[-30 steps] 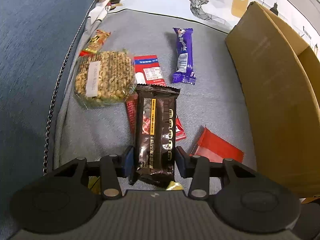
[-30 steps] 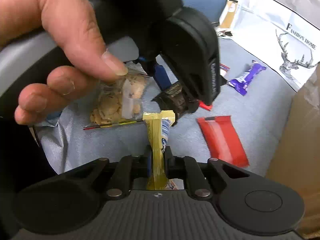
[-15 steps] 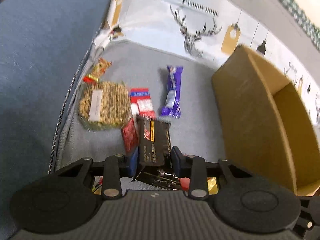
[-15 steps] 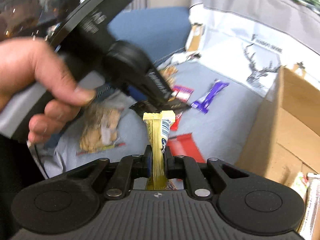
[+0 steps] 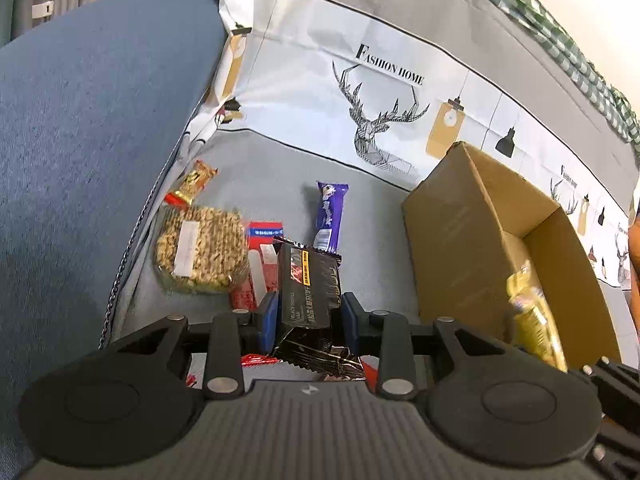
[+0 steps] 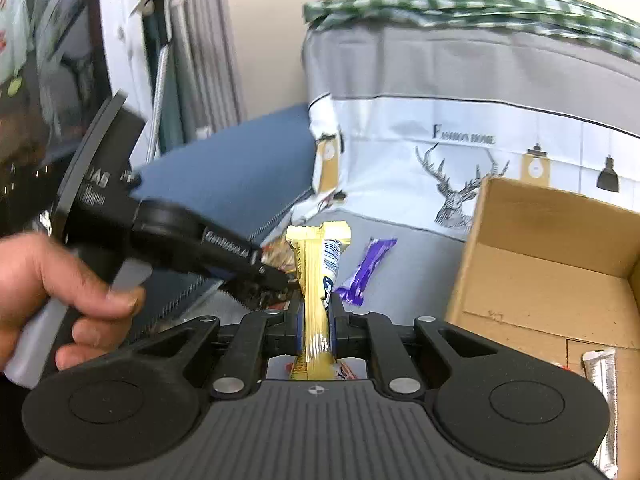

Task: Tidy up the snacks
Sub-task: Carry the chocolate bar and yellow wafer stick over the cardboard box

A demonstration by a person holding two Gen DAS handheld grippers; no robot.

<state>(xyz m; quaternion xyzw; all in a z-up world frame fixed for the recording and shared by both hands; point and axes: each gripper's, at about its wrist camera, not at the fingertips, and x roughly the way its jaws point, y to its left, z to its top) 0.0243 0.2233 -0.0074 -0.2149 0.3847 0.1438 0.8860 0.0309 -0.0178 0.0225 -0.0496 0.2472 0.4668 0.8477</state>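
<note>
My left gripper [image 5: 307, 314] is shut on a black snack bar [image 5: 310, 280] and holds it above the grey sofa cloth [image 5: 372, 248]. My right gripper [image 6: 316, 326] is shut on a yellow snack packet [image 6: 316, 280], which stands upright between the fingers. The open cardboard box [image 5: 472, 240] stands to the right; in the right wrist view the box [image 6: 540, 264] has a silver wrapper [image 6: 600, 372] inside. A purple bar [image 5: 330, 216], a round bag of nut brittle [image 5: 200, 248], a red-and-blue packet [image 5: 262, 256] and a gold-red candy [image 5: 192, 184] lie on the cloth.
A blue sofa cushion [image 5: 80, 128] rises on the left. A deer-print cover [image 5: 380, 120] forms the back wall. The left gripper and the hand holding it [image 6: 52, 280] fill the left of the right wrist view. The yellow packet shows blurred over the box [image 5: 532, 316].
Both grippers have risen and pulled back from the cloth with their snacks. The right gripper has swung right toward the box. The snacks on the cloth look smaller and farther.
</note>
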